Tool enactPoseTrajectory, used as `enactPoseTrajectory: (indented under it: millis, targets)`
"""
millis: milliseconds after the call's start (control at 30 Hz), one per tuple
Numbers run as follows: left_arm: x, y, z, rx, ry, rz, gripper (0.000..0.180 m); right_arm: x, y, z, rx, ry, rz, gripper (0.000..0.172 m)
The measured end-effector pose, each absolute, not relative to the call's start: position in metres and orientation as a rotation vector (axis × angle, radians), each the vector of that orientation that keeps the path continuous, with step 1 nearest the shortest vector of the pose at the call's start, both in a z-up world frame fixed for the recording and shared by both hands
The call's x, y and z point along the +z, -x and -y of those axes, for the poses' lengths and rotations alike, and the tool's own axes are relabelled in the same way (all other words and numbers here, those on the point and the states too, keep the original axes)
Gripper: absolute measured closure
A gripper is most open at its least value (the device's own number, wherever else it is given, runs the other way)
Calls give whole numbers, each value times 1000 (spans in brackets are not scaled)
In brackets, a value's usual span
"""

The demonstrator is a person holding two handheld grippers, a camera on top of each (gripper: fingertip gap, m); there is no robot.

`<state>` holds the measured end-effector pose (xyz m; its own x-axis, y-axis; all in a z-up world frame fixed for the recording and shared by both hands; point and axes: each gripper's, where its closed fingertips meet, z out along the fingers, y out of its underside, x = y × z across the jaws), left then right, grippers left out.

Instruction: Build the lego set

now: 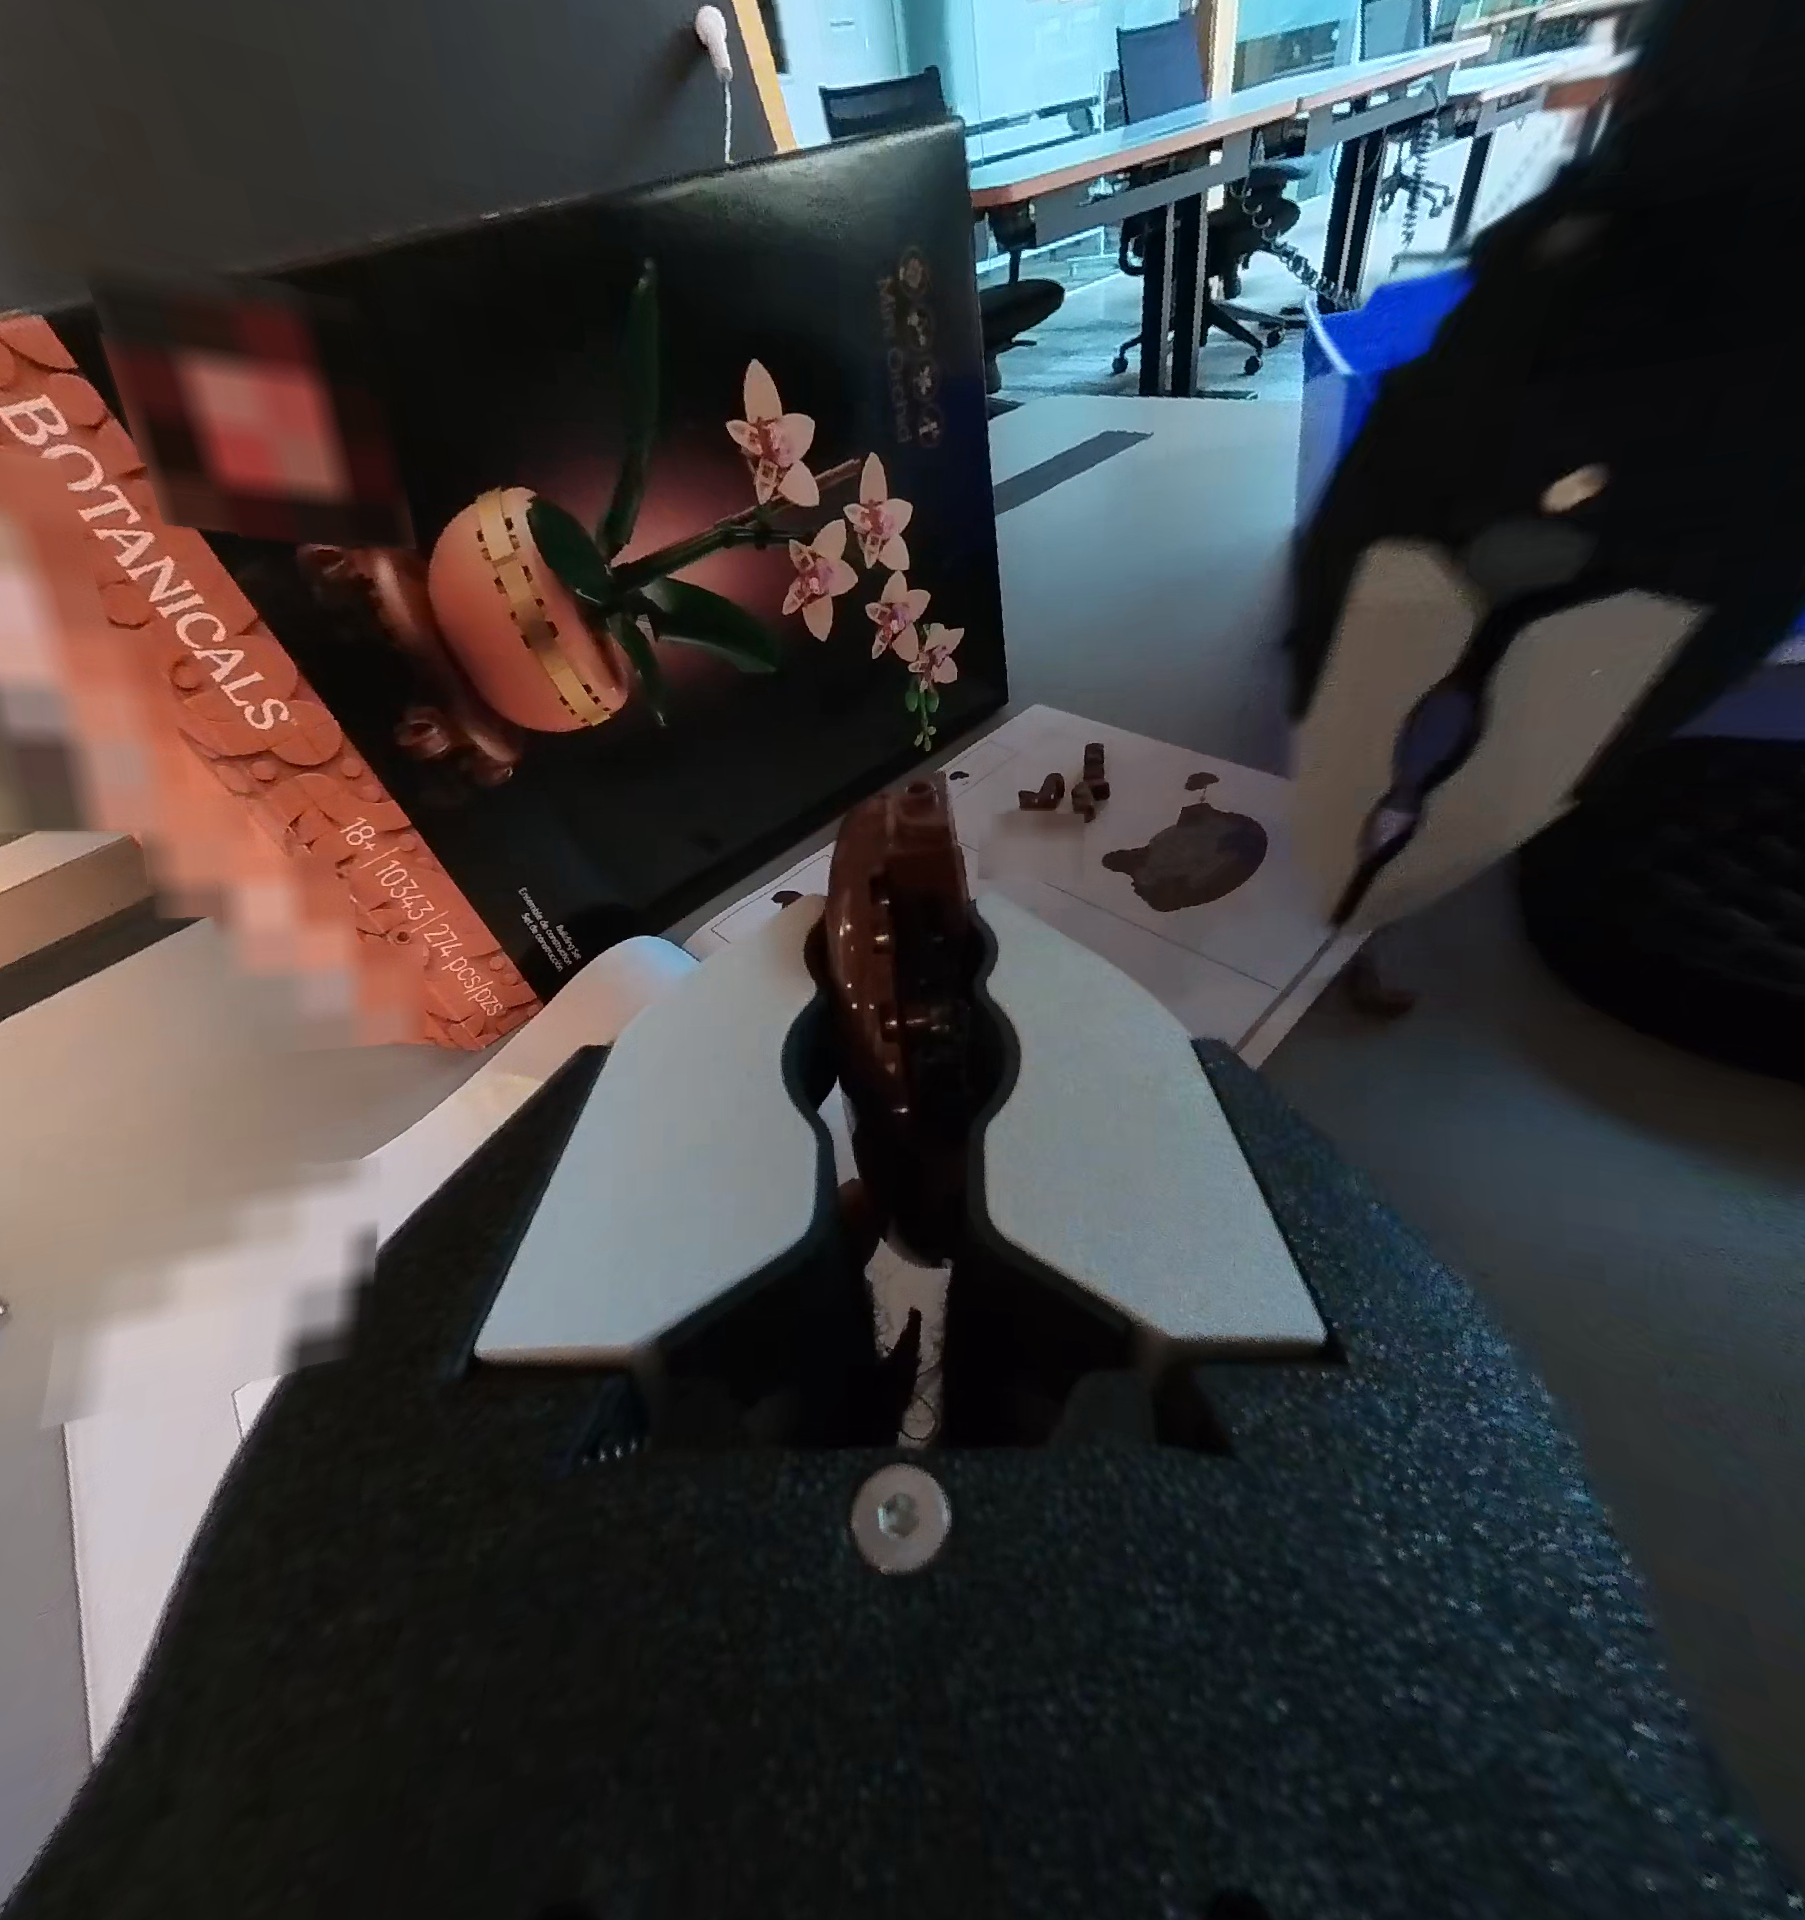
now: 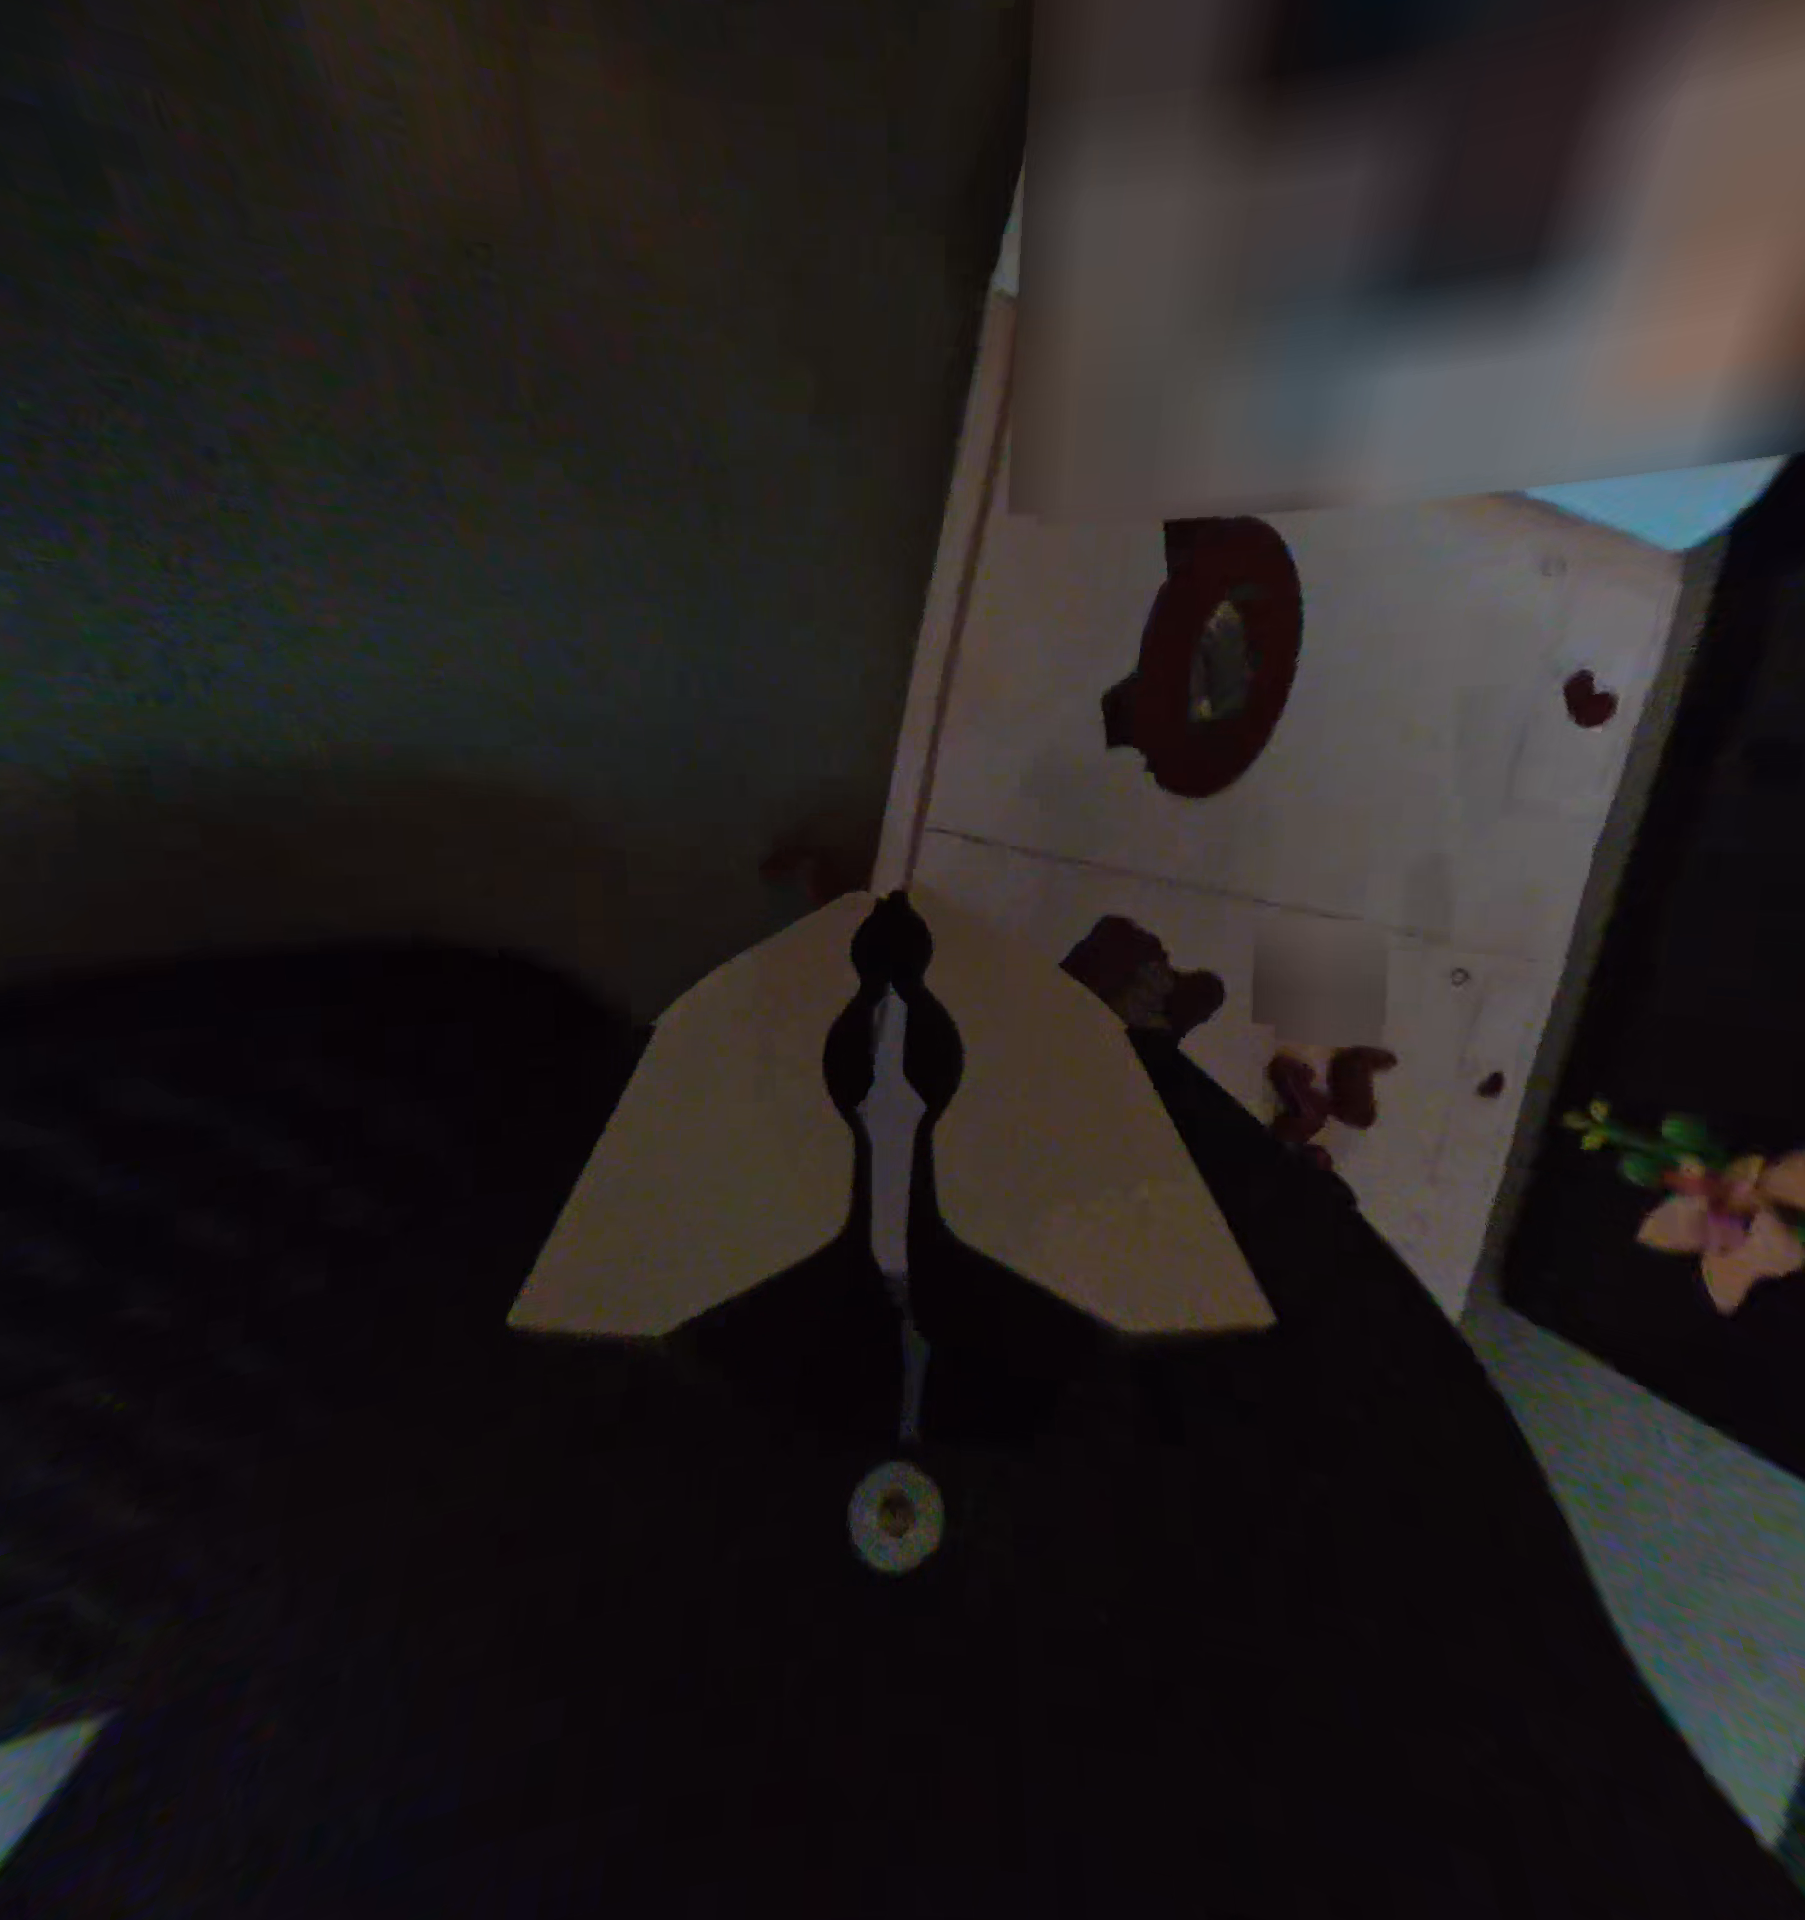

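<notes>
My left gripper is shut on a brown lego assembly, which stands upright between its fingers above the table. The assembly also shows in the right wrist view. My right gripper is shut, with its tips together just over the edge of the instruction sheet. No piece shows between its fingertips. It also shows in the left wrist view, high at the right and pointing down. A few loose brown pieces lie on the sheet, and one more brown piece lies beside its edge.
The lego set's box stands upright behind the sheet, at the left. A black textured object lies at the right. A blue bin stands behind it, with office desks and chairs beyond. The gap from one gripper's tips to the other's is roughly 15 cm.
</notes>
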<state>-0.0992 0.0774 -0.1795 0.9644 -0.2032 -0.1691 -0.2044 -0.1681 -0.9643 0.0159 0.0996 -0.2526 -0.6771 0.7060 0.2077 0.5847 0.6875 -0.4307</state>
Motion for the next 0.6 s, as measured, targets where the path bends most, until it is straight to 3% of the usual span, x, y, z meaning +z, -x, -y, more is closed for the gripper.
enactPoseTrajectory:
  millis: [167, 400, 467, 600]
  targets:
    - [-182, 95, -78, 24, 1759, -345, 159, -245, -27, -96, 483, 932, 2521, 155]
    - [-180, 95, -77, 31, 1745, -342, 160, -262, -17, -91, 488, 794, 2734, 158]
    - [-180, 96, -77, 22, 1746, -334, 160, -271, -19, -94, 441, 784, 2782, 166]
    - [-181, 95, -77, 20, 1746, -340, 159, -262, -24, -95, 494, 1007, 2673, 167]
